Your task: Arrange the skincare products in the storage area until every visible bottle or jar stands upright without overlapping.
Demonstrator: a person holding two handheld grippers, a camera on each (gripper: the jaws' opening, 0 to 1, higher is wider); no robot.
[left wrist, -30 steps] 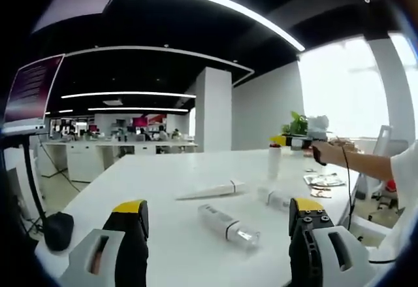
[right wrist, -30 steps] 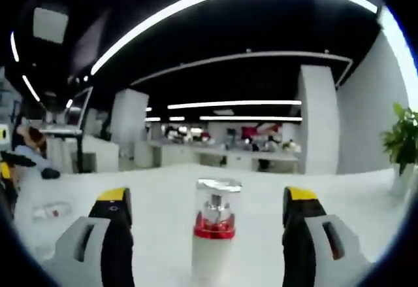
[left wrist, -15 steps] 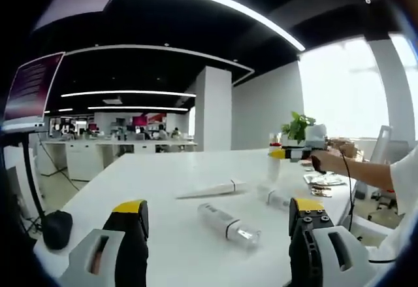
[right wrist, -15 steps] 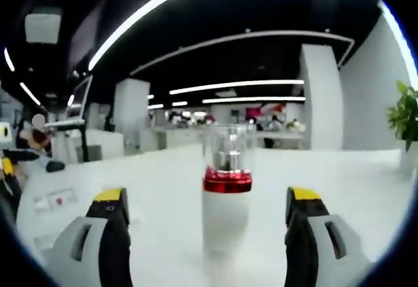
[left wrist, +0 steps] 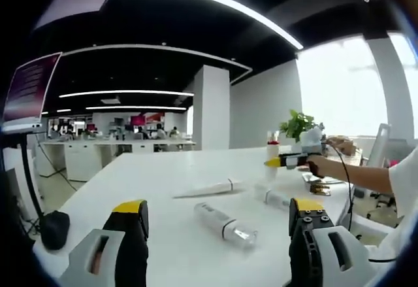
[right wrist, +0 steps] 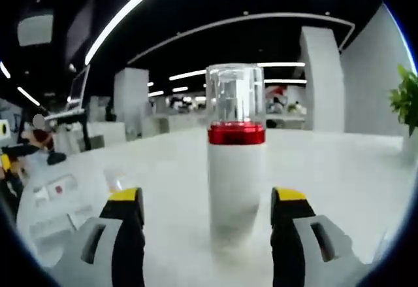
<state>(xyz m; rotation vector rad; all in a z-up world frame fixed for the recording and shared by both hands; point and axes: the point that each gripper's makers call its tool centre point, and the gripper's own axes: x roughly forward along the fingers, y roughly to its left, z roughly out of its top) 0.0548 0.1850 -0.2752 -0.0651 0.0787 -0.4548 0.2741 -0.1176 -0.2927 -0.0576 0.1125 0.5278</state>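
Though ungripped, bottle (right wrist: 236, 169) between right tongs (right wrist: 206, 205).

We see bottle (right wrist: 236, 169): matt white body, glossy red collar, clear shiny plastic cap. Worktop (left wrist: 157, 189) smooth white, faint sheen. Lying bottle (left wrist: 224, 223) has clear glossy end and white body. Tube (left wrist: 204, 189) white, smooth, plastic-looking. We note right gripper (right wrist: 208, 235) in grey matt plastic with yellow tips; left gripper (left wrist: 217, 235) likewise.
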